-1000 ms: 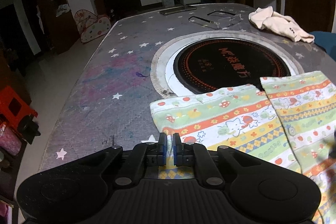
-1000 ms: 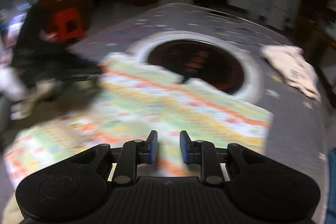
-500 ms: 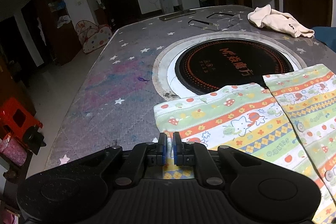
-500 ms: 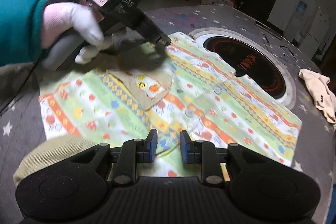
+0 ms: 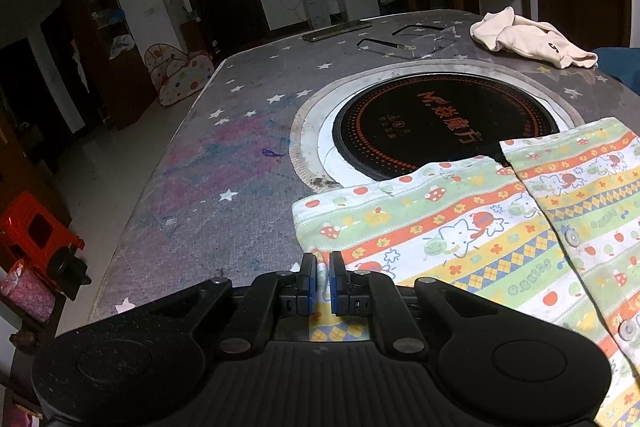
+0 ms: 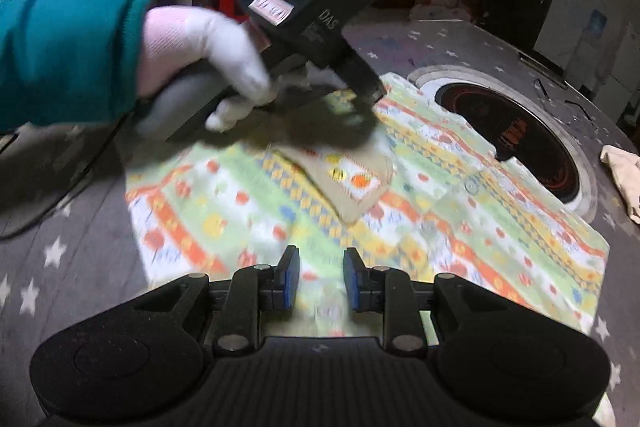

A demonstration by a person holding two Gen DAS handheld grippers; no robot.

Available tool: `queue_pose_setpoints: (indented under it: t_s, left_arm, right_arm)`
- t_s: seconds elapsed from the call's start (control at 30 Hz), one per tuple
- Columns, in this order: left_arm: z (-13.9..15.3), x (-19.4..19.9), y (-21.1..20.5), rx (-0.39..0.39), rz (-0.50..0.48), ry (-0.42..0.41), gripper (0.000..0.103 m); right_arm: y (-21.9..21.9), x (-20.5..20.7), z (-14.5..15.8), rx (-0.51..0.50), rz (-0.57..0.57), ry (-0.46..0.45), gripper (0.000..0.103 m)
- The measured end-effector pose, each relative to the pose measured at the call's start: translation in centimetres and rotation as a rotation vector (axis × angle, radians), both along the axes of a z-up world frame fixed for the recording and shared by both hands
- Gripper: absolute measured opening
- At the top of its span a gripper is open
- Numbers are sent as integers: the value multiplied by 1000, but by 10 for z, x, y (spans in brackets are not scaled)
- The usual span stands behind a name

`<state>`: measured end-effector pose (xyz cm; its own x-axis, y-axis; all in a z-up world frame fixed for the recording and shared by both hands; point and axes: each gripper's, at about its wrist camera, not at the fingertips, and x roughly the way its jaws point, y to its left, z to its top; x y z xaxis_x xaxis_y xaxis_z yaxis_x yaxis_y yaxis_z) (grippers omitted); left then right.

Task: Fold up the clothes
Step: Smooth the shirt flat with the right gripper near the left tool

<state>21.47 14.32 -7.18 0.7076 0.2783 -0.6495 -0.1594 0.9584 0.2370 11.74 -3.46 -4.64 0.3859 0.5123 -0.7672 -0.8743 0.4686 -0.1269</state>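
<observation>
A child's shirt [image 5: 460,227] with orange, yellow and green cartoon stripes lies flat on the table, buttons up. One part covers the cooktop's near rim. My left gripper [image 5: 323,283] is shut on the shirt's near left edge, with fabric pinched between the blue pads. In the right wrist view the shirt [image 6: 420,211] spreads out with its beige collar [image 6: 352,183] in the middle. My right gripper [image 6: 321,279] hovers over the shirt's near edge, open, with nothing gripped. A white-gloved hand [image 6: 200,51] in a teal sleeve holds the left gripper at the far-left edge.
The table [image 5: 224,187] wears a grey cloth with stars. A round black induction cooktop [image 5: 444,125] is set into its middle. Behind it lie a cream garment [image 5: 528,41], glasses [image 5: 416,41] and a dark flat bar [image 5: 336,30]. A red stool [image 5: 32,239] stands on the floor left of the table.
The right gripper has swung across the shirt toward the left hand, which now fills the upper left of its view. The left gripper has kept its place and its grip.
</observation>
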Motion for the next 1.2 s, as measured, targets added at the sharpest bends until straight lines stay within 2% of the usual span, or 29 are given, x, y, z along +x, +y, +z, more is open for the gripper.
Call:
queue_pose_setpoints:
  t_s: [0.23, 0.4, 0.5, 0.6, 0.7, 0.83, 0.97, 1.07, 1.2]
  left_arm:
    - [13, -12, -4, -33, -8, -5, 12]
    - [30, -45, -22, -11, -110, -33, 12]
    - [33, -67, -31, -21, -165, -33, 12]
    - [28, -88, -43, -29, -225, -15, 12]
    - [20, -106, -55, -27, -273, 4, 13]
    - [9, -124, -66, 11, -311, 11, 14]
    - [4, -132, -68, 34, -328, 3, 15]
    - [5, -133, -71, 38, -334, 4, 15]
    - [18, -136, -79, 10, -357, -27, 18]
  right_arm:
    - [-2, -15, 14, 41, 4, -20, 26]
    - [5, -24, 2, -5, 34, -18, 27]
    - [0, -32, 5, -12, 32, -31, 27]
    - [-6, -35, 13, 19, 17, -31, 27]
    - [-9, -39, 7, 1, 10, -16, 27]
    - [-17, -43, 9, 13, -3, -7, 28]
    - [-35, -42, 18, 44, -60, -5, 28]
    - [-52, -36, 10, 27, -139, 24, 28]
    - [-74, -38, 8, 54, -181, 62, 29]
